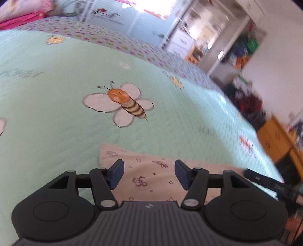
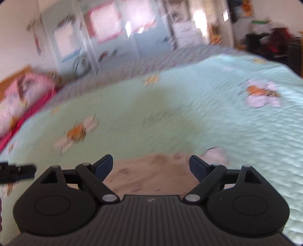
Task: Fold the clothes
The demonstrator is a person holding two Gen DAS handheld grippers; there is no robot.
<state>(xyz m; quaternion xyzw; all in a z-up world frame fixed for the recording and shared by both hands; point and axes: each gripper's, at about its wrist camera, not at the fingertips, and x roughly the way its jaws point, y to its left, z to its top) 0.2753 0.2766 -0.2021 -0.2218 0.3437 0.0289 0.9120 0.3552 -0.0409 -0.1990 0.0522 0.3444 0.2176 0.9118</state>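
Pale pink printed garment [image 1: 151, 176] lay flat on mint-green quilted bedspread [image 1: 56, 132], at its near edge; stitched bee motif [image 1: 121, 104] lay beyond it; pink pillow [image 2: 20, 98] sat at far left of bed; wooden cabinet [image 1: 274, 140] stood right of bed.

Motion blur smears the pillow [image 2: 24, 94] and far shelves [image 1: 240, 51] — contents unreadable.

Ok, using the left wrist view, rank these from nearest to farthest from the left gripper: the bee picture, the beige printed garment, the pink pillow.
From the left gripper:
1. Beige printed garment, directly below the fingers.
2. Bee picture, ahead on the green bedspread, slightly left.
3. Pink pillow, far top left corner.
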